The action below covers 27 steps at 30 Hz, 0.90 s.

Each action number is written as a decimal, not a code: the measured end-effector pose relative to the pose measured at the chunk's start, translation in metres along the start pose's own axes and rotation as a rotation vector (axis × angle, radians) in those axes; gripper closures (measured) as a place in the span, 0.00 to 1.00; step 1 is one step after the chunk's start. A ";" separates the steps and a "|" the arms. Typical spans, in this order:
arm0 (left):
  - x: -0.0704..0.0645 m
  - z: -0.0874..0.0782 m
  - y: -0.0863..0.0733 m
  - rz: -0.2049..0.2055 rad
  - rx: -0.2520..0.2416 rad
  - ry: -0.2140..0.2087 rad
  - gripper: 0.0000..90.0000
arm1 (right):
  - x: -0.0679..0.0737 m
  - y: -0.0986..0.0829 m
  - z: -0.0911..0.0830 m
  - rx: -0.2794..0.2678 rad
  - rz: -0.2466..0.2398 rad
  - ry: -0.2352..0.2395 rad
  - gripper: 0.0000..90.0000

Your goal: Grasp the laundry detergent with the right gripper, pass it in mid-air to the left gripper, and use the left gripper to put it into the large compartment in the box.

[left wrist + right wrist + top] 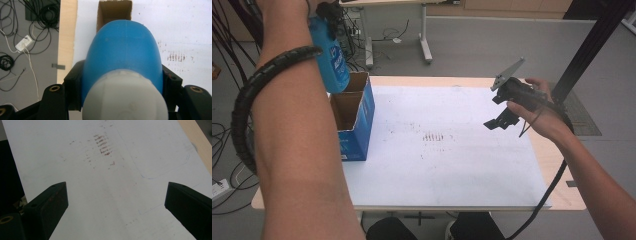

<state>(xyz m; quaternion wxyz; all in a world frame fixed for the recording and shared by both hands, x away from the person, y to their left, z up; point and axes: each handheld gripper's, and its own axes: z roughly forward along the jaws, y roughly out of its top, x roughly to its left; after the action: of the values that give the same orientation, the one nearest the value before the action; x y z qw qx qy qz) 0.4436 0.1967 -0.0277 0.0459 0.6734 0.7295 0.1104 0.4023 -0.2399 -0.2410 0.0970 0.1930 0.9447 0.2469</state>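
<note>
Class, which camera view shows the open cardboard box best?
The high view: the box shows its open top and blue side. The left gripper view catches its opening behind the bottle. The right gripper view faces the white sheet.

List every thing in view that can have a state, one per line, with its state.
Blue bottle: capped, gripped, held above the box.
Cardboard box: open at the top, upright on the table.
Left gripper: shut on the bottle.
Right gripper: open, holding nothing, above the white sheet.
</note>
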 end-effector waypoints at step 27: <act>0.012 0.045 -0.004 -0.029 0.027 0.005 0.41 | 0.000 -0.001 0.003 0.027 -0.008 -0.006 0.06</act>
<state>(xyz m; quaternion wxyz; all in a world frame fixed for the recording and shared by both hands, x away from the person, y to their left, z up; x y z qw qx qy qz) 0.4484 0.2129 -0.0712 0.0367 0.6631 0.7407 0.1016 0.4031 -0.2396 -0.2442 0.0983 0.1911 0.9484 0.2333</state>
